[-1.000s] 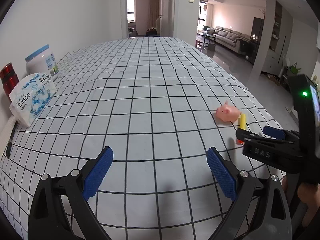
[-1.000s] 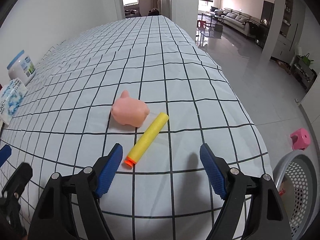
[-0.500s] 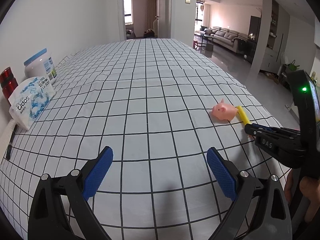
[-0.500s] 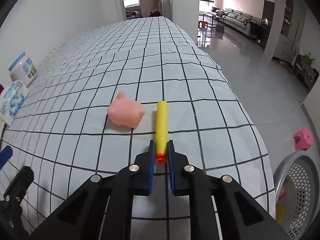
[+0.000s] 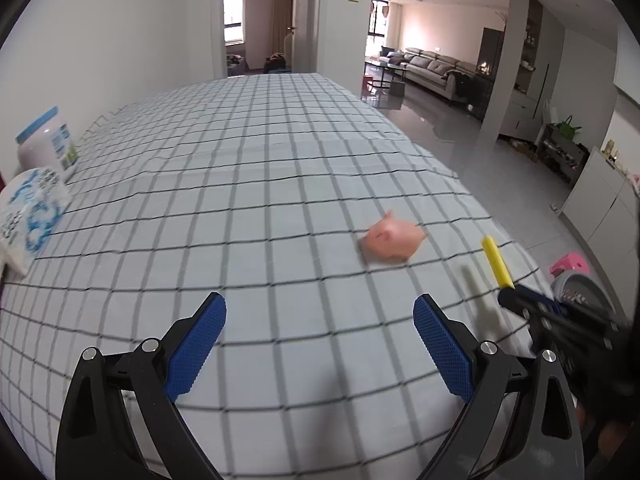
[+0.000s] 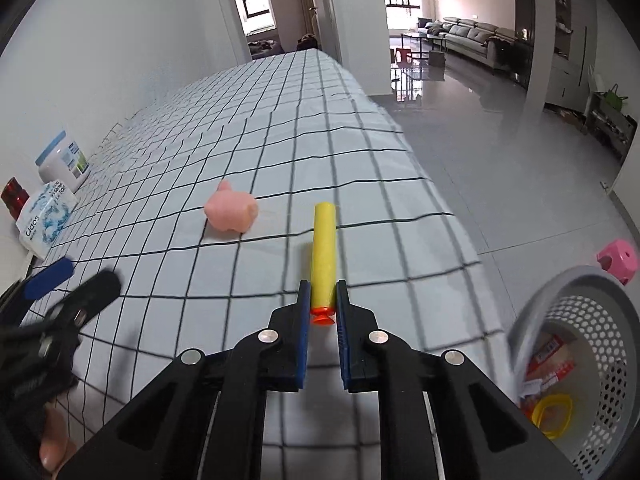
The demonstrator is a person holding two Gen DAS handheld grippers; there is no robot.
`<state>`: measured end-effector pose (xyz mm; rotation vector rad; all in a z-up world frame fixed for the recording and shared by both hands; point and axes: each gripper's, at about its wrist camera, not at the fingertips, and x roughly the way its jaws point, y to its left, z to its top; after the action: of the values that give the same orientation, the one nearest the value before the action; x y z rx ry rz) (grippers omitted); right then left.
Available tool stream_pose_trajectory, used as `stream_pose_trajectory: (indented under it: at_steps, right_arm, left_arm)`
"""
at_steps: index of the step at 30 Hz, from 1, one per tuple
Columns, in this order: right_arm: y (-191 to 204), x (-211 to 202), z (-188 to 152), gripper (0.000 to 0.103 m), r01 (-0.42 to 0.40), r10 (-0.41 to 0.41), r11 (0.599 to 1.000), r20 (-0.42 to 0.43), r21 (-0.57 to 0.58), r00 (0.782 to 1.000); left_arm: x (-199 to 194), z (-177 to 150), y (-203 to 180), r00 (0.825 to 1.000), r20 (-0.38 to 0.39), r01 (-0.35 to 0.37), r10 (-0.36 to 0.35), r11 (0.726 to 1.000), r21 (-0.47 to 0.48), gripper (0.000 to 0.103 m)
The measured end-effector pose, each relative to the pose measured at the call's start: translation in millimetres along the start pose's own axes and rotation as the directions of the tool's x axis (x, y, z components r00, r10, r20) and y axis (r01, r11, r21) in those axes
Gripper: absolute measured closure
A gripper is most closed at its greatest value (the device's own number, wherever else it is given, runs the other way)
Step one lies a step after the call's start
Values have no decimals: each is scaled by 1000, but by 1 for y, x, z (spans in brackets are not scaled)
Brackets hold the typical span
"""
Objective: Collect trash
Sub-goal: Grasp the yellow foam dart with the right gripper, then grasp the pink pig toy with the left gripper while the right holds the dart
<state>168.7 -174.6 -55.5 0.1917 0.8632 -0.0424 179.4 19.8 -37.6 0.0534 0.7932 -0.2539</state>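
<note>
My right gripper is shut on a yellow foam dart by its orange tip and holds it above the checked tablecloth near the right edge. The dart and right gripper also show in the left wrist view. A pink pig toy lies on the cloth left of the dart; it shows in the left wrist view too. My left gripper is open and empty above the cloth. A grey perforated trash basket stands on the floor at the lower right, with wrappers and a yellow ring inside.
A white jar, a tissue pack and a red can stand along the wall at the left. A pink stool is on the floor beyond the basket. The table's right edge drops to grey floor.
My right gripper closed on the dart, lifted it off the cloth and moved right toward the basket. The left gripper view has shifted right, still open.
</note>
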Motion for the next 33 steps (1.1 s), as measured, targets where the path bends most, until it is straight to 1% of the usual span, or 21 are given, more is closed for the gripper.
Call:
stream_pose_trajectory:
  at_steps: [4,11,15,19,22,23,24,25,26,27,28,31,33]
  right_arm:
    - [-19,-16,-6,91,-6,5,999,22,31,1000]
    - [-39,-29,-13,91,-11,9,999,41,49,999]
    - [-44,-33,-13,91,-25,22,998,53,52,998]
    - [-45,-34,-15,91,-45,42,998,56,54,998]
    - [-47,-33,-15,91,-55,52,997,54,57,997]
    - [-48,-32,-16,91,-57,54,997,53,58,997]
    - [-48,-30,-15,91,-58,55,997,51,59,997]
    - [-49,-28,-15,91,-59,56,996,48,60,997]
    - [-49,-27,-15,91,-61,58,996,46,63,997]
    - [-50,-26,-15,91,-62,59,996,44,65,997]
    - [-50,-23,-14,91,-62,59,996,42,66,997]
    - [-51,-22,-15,91,-64,62,996,39,67,997]
    - [-50,-24,-15,91,-61,58,996,39,66,998]
  left_arm:
    - [19,13,-19,1000,-5,-11,11,1000,8,9]
    - [60,27,-42,997,-68,-20,20,1000,-1,9]
    - [78,30,-46,994,-106,-28,25,999,-22,9]
    - [89,35,-52,992,-112,-57,56,998,-3,14]
    - [98,39,-59,989,-128,-67,69,998,19,22]
    - [101,40,-62,988,-140,-68,71,997,30,28]
    - [104,41,-62,987,-147,-62,66,997,35,36]
    - [105,40,-62,987,-151,-57,62,998,38,40]
    - [103,40,-63,988,-142,-48,52,998,38,48]
    - [103,39,-65,989,-140,-40,45,998,38,55]
    - [103,40,-65,990,-138,-32,37,999,41,57]
    - [100,36,-70,991,-127,-26,33,998,51,57]
    - [93,35,-69,994,-106,-19,24,998,51,57]
